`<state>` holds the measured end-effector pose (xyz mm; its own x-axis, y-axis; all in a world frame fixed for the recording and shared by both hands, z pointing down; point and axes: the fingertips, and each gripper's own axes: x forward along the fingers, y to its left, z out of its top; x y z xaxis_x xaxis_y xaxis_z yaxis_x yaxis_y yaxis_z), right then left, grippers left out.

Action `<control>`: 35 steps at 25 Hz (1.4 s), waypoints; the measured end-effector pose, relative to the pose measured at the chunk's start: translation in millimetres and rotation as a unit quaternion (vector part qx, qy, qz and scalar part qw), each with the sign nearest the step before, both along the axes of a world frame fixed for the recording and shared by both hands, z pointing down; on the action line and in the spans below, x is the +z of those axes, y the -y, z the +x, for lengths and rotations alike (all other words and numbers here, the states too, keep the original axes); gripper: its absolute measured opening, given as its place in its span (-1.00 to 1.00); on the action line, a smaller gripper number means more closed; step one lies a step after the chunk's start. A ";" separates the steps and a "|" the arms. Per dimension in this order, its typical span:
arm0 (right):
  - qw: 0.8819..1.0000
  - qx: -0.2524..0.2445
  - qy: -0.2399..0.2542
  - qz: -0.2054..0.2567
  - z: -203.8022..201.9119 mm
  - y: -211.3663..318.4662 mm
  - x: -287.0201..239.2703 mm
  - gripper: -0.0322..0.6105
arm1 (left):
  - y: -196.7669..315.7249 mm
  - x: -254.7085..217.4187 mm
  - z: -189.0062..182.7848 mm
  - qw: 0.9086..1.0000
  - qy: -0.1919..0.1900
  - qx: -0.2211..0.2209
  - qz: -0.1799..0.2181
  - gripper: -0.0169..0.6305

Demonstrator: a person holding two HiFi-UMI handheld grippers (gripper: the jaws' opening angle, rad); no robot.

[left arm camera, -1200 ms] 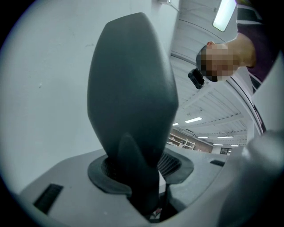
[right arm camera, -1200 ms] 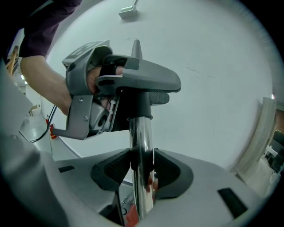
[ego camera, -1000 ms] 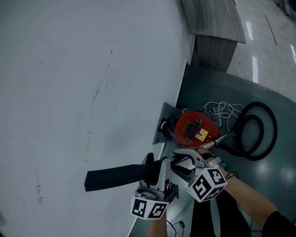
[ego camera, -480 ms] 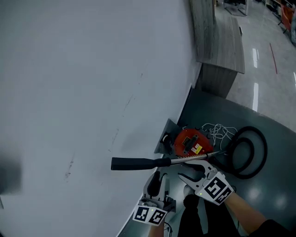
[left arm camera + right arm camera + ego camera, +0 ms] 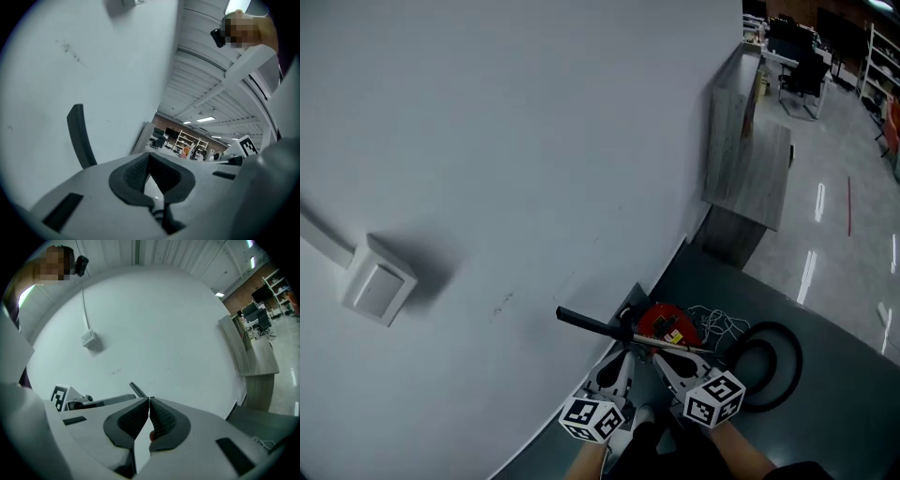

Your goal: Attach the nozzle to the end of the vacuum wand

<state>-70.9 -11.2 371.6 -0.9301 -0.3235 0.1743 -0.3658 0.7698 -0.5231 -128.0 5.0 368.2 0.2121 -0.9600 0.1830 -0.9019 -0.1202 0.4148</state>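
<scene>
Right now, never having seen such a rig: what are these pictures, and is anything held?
No robot here: a person carries a two-jaw tool in each hand. The head view looks down from the person's head; the other two ride on the tools. Below, by the white wall, are a red vacuum, its black hose and the wand with a black nozzle on its end. The left tool and right tool have just closed, with nothing between their jaws.

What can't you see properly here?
Head view: whether the black plastic nozzle joins the silver metal wand, too small.
Head view: the round red vacuum cleaner's near edge, behind the right gripper, fingers just closed on nothing.
Left gripper view: the nozzle's lower end, behind the left gripper, fingers likewise just closed.
</scene>
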 end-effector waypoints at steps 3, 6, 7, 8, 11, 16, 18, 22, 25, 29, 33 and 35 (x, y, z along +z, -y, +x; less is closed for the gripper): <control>0.999 0.003 0.036 -0.016 1.0 -1.8 -32.3 -0.84 | 4.5 -29.5 3.0 1.000 0.004 -0.002 0.010 -0.93; 0.996 0.011 0.075 -0.043 4.1 2.9 -54.9 -0.84 | 10.2 -53.4 3.9 1.000 0.007 -0.004 0.019 -0.94; 0.995 0.014 0.083 -0.051 6.4 3.8 -59.7 -0.84 | 10.3 -58.5 4.4 1.000 0.009 -0.005 0.017 -0.94; 0.994 0.017 0.088 -0.057 8.7 5.1 -63.8 -0.84 | 10.3 -62.7 4.8 1.000 0.010 -0.006 0.012 -0.94; 0.992 0.022 0.103 -0.065 13.0 12.5 -78.9 -0.84 | 13.3 -77.4 6.3 1.000 0.017 0.000 -0.001 -0.94; 0.994 0.020 0.102 -0.039 12.1 21.4 -105.8 -0.85 | 21.5 -108.4 13.5 0.999 0.030 0.018 0.002 -0.94; 0.994 0.017 0.101 -0.027 9.9 21.0 -113.9 -0.85 | 23.4 -116.8 15.5 0.999 0.036 0.023 0.004 -0.94; 0.994 0.011 0.105 -0.015 7.7 21.1 -126.1 -0.85 | 24.6 -126.3 18.0 0.999 0.038 0.026 0.010 -0.94; 0.994 0.006 0.104 -0.013 2.1 19.5 -128.6 -0.85 | 22.7 -126.0 14.5 0.999 0.039 0.025 0.008 -0.94; 0.994 0.002 0.106 -0.012 -3.3 18.4 -130.3 -0.85 | 21.0 -126.3 9.0 0.999 0.038 0.023 0.007 -0.94; 0.995 -0.003 0.101 -0.013 -7.8 16.7 -128.7 -0.85 | 18.4 -125.7 4.2 0.999 0.035 0.017 0.006 -0.94; 0.995 -0.004 0.100 -0.014 -9.4 16.3 -127.2 -0.85 | 17.9 -123.2 2.5 0.999 0.034 0.016 0.003 -0.94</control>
<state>-80.3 -27.5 244.4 -0.9496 -0.3133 -0.0061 -0.2457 0.7563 -0.6063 -125.5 -12.9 244.9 0.2303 -0.9540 0.1920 -0.9234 -0.1520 0.3524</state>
